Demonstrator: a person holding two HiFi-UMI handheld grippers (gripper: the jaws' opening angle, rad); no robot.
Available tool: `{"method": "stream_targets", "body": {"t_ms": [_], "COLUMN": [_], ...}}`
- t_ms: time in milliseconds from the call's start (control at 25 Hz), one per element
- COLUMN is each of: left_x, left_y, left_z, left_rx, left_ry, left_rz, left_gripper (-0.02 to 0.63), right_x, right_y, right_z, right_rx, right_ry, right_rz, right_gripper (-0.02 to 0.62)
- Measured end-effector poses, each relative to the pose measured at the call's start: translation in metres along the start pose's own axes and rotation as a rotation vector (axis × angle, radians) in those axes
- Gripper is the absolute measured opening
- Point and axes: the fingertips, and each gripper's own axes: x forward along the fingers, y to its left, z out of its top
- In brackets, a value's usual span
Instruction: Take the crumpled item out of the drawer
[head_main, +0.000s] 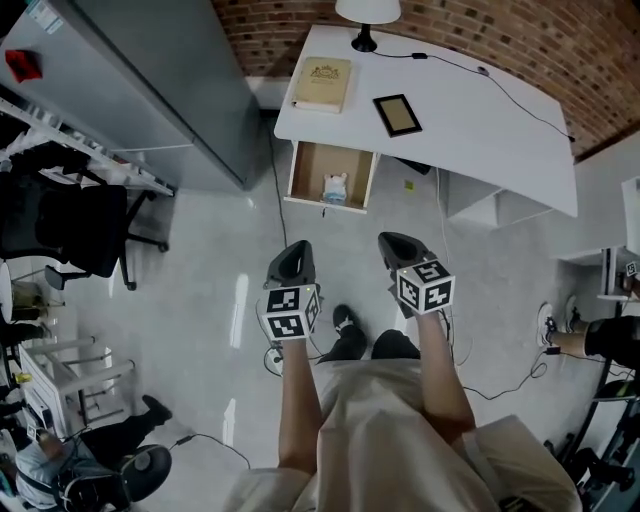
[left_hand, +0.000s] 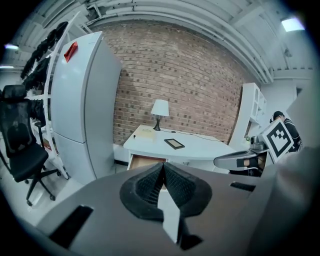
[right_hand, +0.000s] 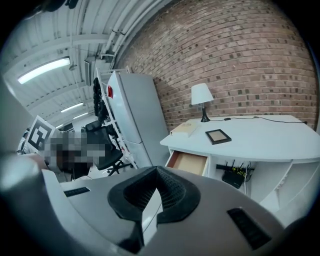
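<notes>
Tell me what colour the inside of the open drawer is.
The drawer is light brown inside, like plain wood; the head view shows it best.

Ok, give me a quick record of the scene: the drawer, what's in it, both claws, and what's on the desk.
drawer: open, below the desk
in drawer: crumpled item, near the front
left claw: shut, empty, well short of the drawer
right claw: shut, empty, well short of the drawer
on desk: lamp, book, frame
</notes>
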Motion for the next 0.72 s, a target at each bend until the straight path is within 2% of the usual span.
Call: {"method": "stream_targets", "body": {"t_ms": [440,640,720], "left_x": [0.069,0.110,0.126], "left_y": [0.011,0.027,0.030], "left_z": [-0.012,-0.006,-0.010], "left_rx": [-0.019,-0.028,-0.040], "left_ry": [0.061,0.071,0.087], "left_rz": [-0.010,0.004,0.009], "left_gripper": [0.017,0.017,0.017], "right_x": [0.051,0.099,0.118], "right_y": [-0.049,-0.068,-0.072], "right_z": [0.002,0.019,0.019], "right_rx": [-0.023,-0.071,-0.084], "right_ry": [0.047,0.056,0.071], "right_rz": [-0.019,0.008,0.045], "right_gripper": [0.025,0.025,0.025]}}
